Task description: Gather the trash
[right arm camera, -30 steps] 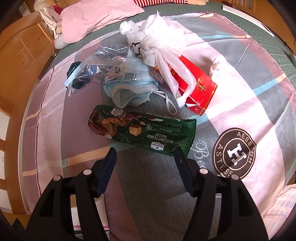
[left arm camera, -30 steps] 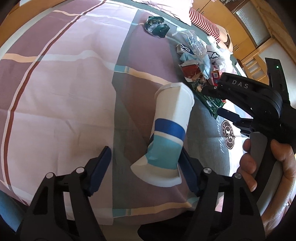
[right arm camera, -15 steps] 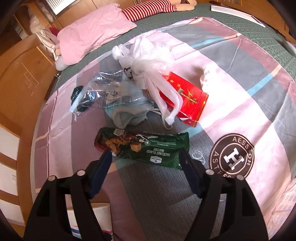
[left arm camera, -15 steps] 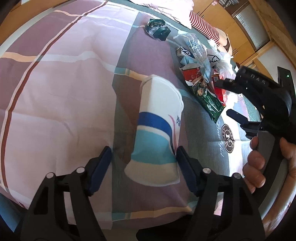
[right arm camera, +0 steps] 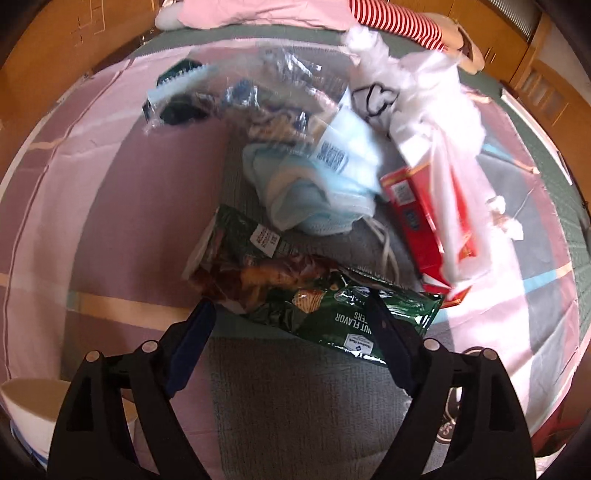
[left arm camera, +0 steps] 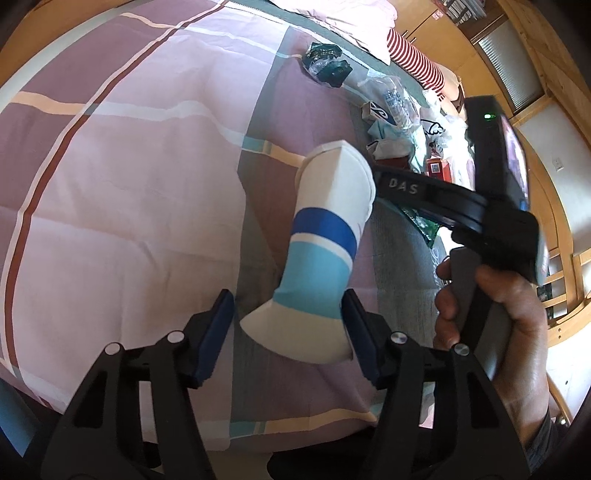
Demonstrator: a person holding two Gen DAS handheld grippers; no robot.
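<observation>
A crushed white paper cup (left arm camera: 325, 254) with blue bands lies between the fingers of my left gripper (left arm camera: 288, 328). The jaws stand apart; the right pad touches the cup, the left pad is clear of it. The cup's rim also shows in the right wrist view (right arm camera: 33, 402). My right gripper (right arm camera: 291, 347) is open, its fingers either side of a green wafer wrapper (right arm camera: 317, 299) on the bedspread. Behind the wrapper lie a blue face mask (right arm camera: 314, 206), a red box (right arm camera: 424, 229), a white plastic bag (right arm camera: 417, 96) and a clear plastic bag (right arm camera: 236, 92).
The right gripper's black body (left arm camera: 491, 206) and the hand holding it cross the left wrist view. A dark green wrapper (left arm camera: 325, 62) lies farther up the bed. A pink pillow (right arm camera: 258, 11) and a red-striped cushion (right arm camera: 395, 18) sit at the bed's head. Wooden furniture surrounds the bed.
The right gripper has moved forward and down onto the wafer wrapper, which now lies between its fingers. The cup sits tilted differently between the left fingers.
</observation>
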